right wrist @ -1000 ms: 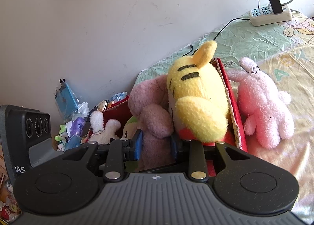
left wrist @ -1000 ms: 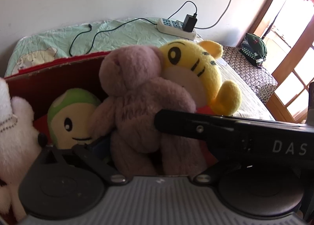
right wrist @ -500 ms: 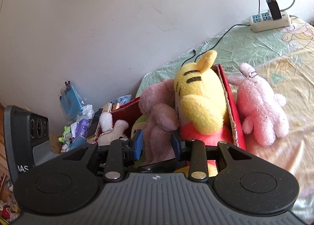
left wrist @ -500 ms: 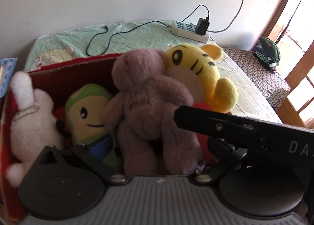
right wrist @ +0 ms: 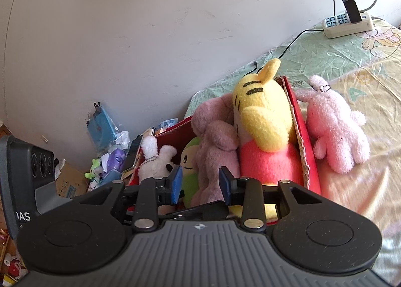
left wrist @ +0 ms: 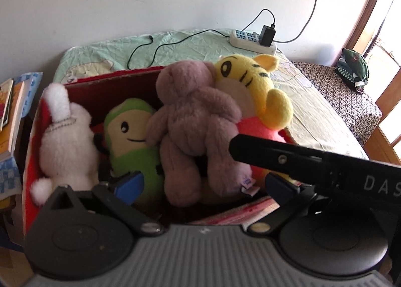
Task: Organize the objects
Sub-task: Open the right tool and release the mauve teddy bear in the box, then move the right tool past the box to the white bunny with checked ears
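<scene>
A red cardboard box [left wrist: 110, 81] on the bed holds a white bunny [left wrist: 67, 141], a green plush [left wrist: 130, 134], a mauve bear [left wrist: 195, 124] and a yellow tiger [left wrist: 248, 79]. My left gripper [left wrist: 204, 185] hangs open over the box's near edge, its blue pads wide apart on either side of the bear's legs and touching nothing. The right gripper [right wrist: 200, 183] is open too, just in front of the bear [right wrist: 215, 136], with nothing held. Its black body crosses the right of the left wrist view. A pink bunny [right wrist: 335, 131] lies on the sheet outside the box wall [right wrist: 298, 116].
A white power strip [left wrist: 253, 40] with a charger and a black cable lies at the bed's far edge by the wall. Books [left wrist: 10, 116] are stacked left of the box. A blue bag and small toys [right wrist: 105, 131] clutter the floor. A green hat [left wrist: 353, 69] rests on a patterned seat.
Both grippers have drawn back and up from the box, so more of it and the white bunny shows. The plush toys have stayed in place.
</scene>
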Demonstrator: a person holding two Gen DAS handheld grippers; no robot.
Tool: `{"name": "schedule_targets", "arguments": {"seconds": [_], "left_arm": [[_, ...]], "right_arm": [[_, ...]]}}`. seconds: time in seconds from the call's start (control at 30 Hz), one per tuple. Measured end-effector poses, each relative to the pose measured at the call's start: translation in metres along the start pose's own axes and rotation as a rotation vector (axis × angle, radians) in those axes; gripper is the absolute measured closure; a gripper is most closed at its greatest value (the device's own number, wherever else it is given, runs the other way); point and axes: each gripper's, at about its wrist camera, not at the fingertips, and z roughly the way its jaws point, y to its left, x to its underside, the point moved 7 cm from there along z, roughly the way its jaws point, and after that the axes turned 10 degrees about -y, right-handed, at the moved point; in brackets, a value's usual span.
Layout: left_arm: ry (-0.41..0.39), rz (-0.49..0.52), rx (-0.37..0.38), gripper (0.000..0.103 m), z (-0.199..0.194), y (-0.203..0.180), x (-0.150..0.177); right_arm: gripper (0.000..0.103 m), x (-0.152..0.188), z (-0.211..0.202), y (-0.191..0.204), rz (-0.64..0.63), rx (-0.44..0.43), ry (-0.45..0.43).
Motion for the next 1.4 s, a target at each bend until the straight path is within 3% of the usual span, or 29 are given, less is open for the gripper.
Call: {"name": "schedule_targets", "arguments": {"seconds": [0.37,0.5,0.7,0.9,1.4], "left_arm": [[0.009,-0.001,-0.006,0.001,-0.021,-0.022,0.016],[-0.005,0.047,-0.055,0.001,-0.027,-0.03,0.021],[-0.001,0.074,-0.058,0.001,-0.034,-0.042,0.027],[0.039,0.07,-0.047,0.0,-0.03,-0.052,0.038],[0.157,0.087,-0.018,0.001,0.003,-0.073,0.072]], "right_arm": [[0.067,0.01,-0.02,0.007,-0.038,-0.031,0.031],[0.067,0.016,-0.028,0.004,-0.039,-0.037,0.046],[0.067,0.02,-0.04,0.001,-0.027,-0.054,0.052],[0.067,0.027,-0.046,0.0,-0.022,-0.052,0.07],[0.067,0.05,-0.062,-0.039,0.037,0.069,0.109]]}}
